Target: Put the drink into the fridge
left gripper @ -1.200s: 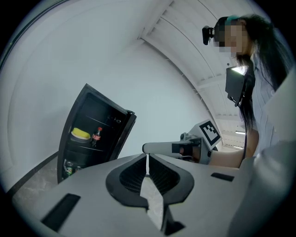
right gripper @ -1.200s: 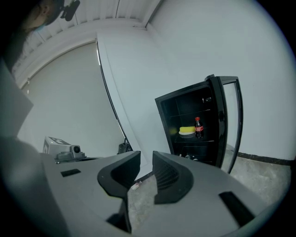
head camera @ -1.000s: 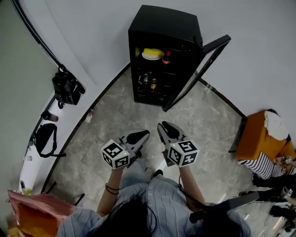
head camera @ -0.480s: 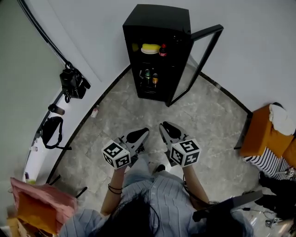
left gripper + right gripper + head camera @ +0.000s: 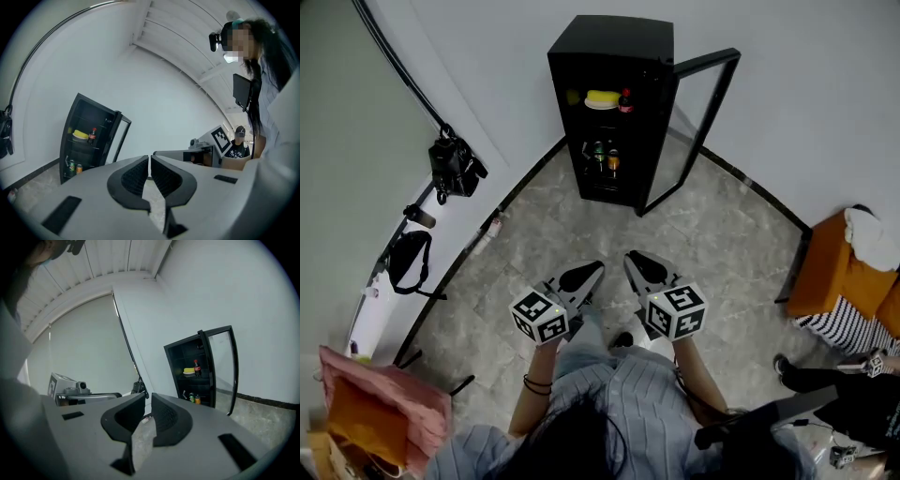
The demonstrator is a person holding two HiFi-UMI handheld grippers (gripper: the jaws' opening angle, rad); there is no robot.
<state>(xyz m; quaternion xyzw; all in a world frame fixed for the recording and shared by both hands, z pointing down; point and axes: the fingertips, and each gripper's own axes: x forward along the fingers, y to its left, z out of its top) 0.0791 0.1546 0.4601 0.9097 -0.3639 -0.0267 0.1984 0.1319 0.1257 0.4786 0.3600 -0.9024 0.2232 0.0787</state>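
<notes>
The black fridge point(image 5: 614, 103) stands against the far wall with its glass door point(image 5: 698, 122) swung open to the right. A cola bottle point(image 5: 625, 100) stands on the top shelf beside a yellow item point(image 5: 600, 98), and cans point(image 5: 605, 159) sit on a lower shelf. The bottle point(image 5: 197, 367) also shows in the right gripper view. Both grippers hang in front of my body, well short of the fridge. My left gripper point(image 5: 589, 272) is shut and empty. My right gripper point(image 5: 636, 260) is closing to a thin slit with nothing between its jaws.
A black bag point(image 5: 457, 164) and a second bag point(image 5: 405, 262) hang on the left wall, with a small bottle point(image 5: 494, 227) on the floor below. An orange seat point(image 5: 839, 272) and a person in a striped sleeve point(image 5: 839, 328) are at the right. A pink bag point(image 5: 370, 412) sits at lower left.
The head view has swung a little, so the fridge sits more squarely ahead. Both grippers stay side by side before my body. The person at the right has shifted.
</notes>
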